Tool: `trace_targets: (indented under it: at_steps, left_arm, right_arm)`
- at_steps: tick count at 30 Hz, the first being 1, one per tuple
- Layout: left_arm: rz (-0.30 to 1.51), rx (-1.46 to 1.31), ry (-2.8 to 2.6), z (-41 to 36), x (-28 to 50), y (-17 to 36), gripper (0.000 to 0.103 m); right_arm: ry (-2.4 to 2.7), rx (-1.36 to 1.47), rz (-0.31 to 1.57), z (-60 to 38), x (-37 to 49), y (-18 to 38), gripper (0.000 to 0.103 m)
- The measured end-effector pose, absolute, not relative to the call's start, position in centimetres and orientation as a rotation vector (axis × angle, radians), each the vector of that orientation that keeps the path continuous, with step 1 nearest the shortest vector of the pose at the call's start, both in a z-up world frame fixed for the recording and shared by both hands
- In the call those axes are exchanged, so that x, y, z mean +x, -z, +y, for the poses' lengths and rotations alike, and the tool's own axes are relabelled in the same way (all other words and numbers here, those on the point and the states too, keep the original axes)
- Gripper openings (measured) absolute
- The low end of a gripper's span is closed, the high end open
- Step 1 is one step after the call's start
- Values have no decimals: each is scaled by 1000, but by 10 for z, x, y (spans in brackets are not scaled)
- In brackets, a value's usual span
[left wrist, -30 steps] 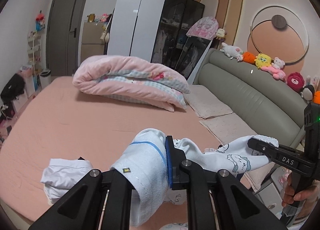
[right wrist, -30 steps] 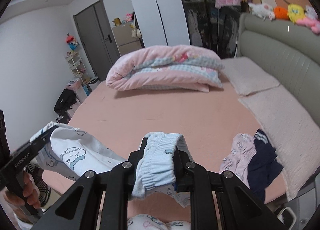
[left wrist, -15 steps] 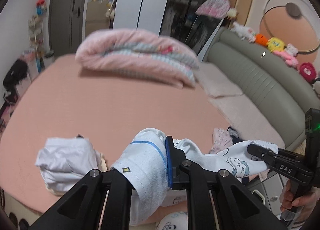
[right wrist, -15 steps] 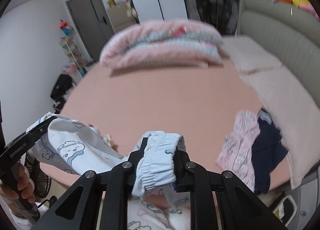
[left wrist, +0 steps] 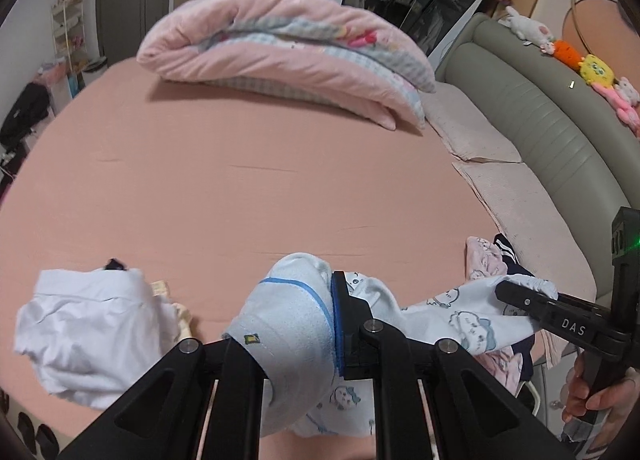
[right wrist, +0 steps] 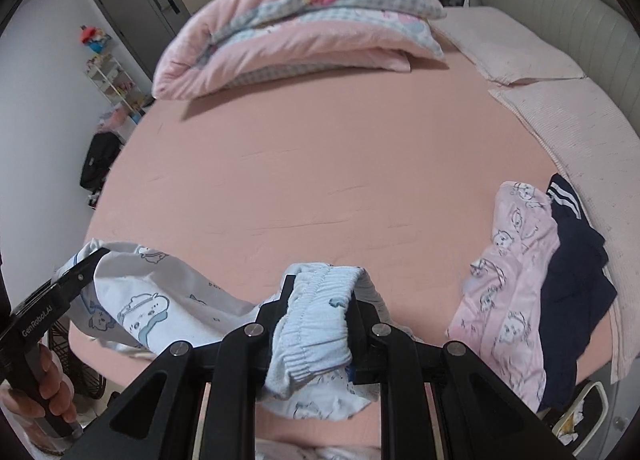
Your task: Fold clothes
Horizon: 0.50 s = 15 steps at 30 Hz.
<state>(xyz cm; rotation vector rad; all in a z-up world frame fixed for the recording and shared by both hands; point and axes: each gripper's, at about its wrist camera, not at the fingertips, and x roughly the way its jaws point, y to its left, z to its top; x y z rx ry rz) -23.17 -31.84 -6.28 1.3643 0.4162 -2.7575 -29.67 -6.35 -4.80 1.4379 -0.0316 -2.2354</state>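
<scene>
A crumpled white shirt (left wrist: 86, 336) lies leftmost on the pink bed sheet (left wrist: 248, 188). The left gripper (left wrist: 316, 324) and right gripper (right wrist: 320, 304), both clamped on the pale-blue cartoon-print pyjama trousers (right wrist: 156, 308), hold the waistband stretched above the near edge, apparently for laying flat. Rightmost lies a pink printed garment (right wrist: 508, 276).

Matte black fingers (left wrist: 348, 324) with silver screws, blue pad, white "DAS" lettering.
</scene>
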Motion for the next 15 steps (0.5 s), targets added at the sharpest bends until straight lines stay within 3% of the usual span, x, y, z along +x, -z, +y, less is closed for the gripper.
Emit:
trace_targets:
  at_steps: [7, 15]
  left_arm:
    - [536, 1434, 2713, -335, -291, 104, 10]
    - [478, 1540, 2623, -338, -359, 145, 10]
  right_arm:
    - [2160, 1533, -11, -83, -353, 89, 17]
    - [2069, 1666, -17, -99, -420, 143, 17]
